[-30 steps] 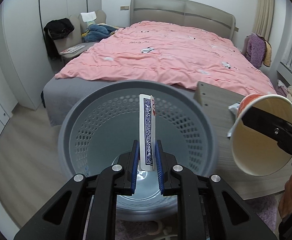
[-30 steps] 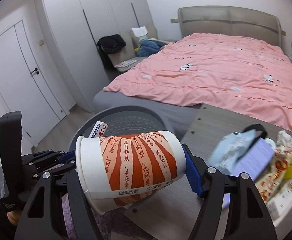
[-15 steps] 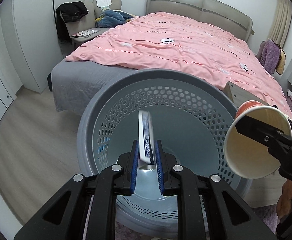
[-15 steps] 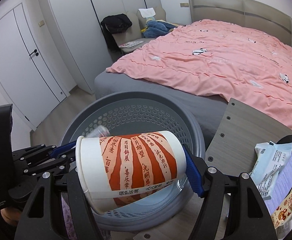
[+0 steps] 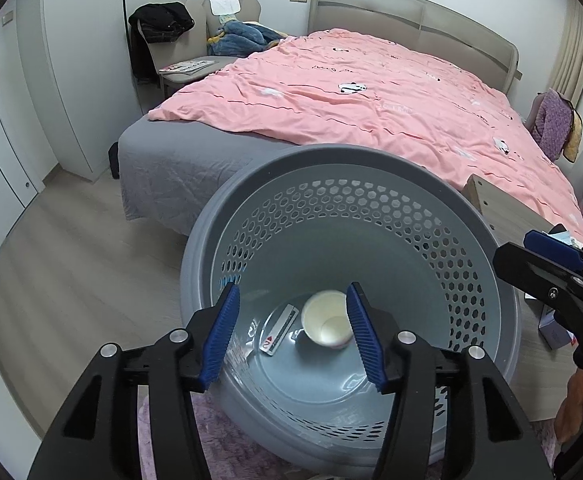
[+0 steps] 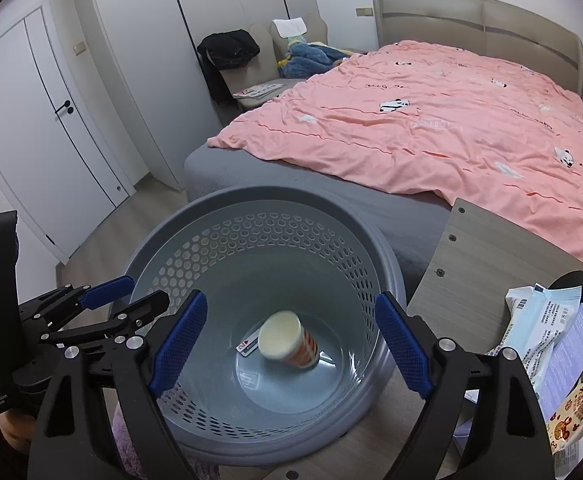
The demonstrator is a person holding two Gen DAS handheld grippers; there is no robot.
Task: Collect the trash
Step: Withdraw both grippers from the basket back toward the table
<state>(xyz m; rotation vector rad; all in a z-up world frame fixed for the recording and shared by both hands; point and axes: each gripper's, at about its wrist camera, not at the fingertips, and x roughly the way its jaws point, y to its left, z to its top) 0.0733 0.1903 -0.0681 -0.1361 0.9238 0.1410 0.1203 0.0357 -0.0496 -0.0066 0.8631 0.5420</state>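
Both releases done: left gripper [image 5: 291, 332] and right gripper [image 6: 289, 346] jaws now apart, empty; playing card [image 5: 279, 330] and paper cup [image 6: 289, 340] now rest in the basket [image 6: 195, 204], wrappers [image 6: 547, 320] remain on bench [image 6: 479, 248].

A paper cup [image 6: 287, 340], white inside with an orange-red striped wall, is seen lying on its side on the floor of the grey perforated basket [image 6: 219, 216], its open mouth turned up toward the cameras. A playing card [image 6: 248, 346], a red two, is laid flat just beside the cup's rim, on the same floor. More wrappers [image 6: 547, 320] are piled on the wooden table [image 6: 479, 256] beside the basket
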